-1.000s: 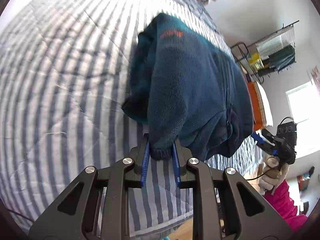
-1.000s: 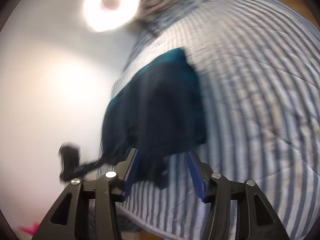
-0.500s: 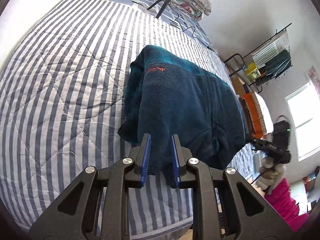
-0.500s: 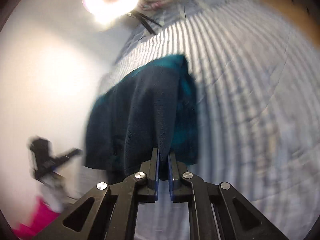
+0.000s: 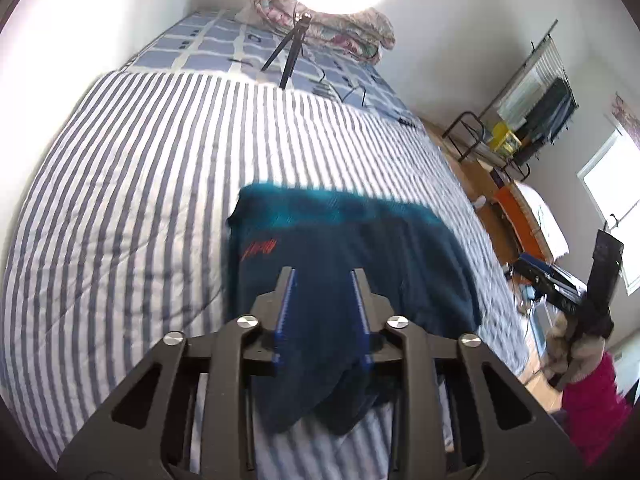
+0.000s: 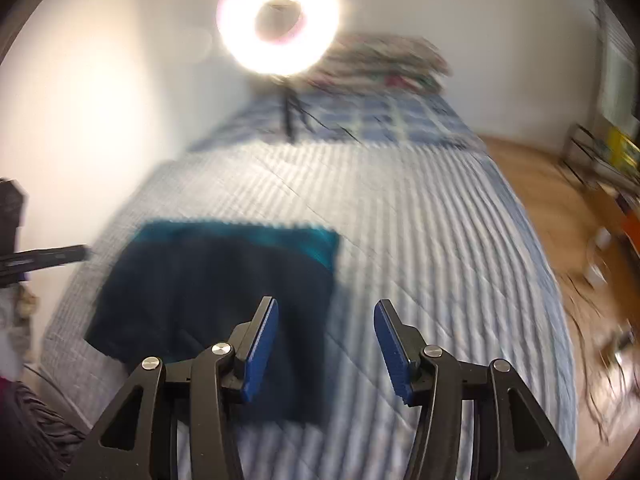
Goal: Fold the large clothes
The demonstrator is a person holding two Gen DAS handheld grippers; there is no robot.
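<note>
A dark teal fleece jacket (image 5: 360, 256) with a small red logo lies folded on the striped bedspread (image 5: 120, 200). My left gripper (image 5: 322, 280) is open above its near edge, with fleece showing between and below the blue pads and not pinched. In the right wrist view the jacket (image 6: 208, 288) lies flat at lower left. My right gripper (image 6: 325, 312) is open and empty over the jacket's right edge. This view is blurred.
A ring light on a small tripod (image 5: 292, 52) stands at the head of the bed beside a rumpled floral quilt (image 5: 344, 32). Wooden floor, a metal rack (image 5: 532, 112) and an orange box (image 5: 520, 220) lie to the bed's right.
Both grippers have opened and let go of the jacket's edge. The jacket, held up before, now lies flat on the bed. Both grippers have tilted up toward the head of the bed.
</note>
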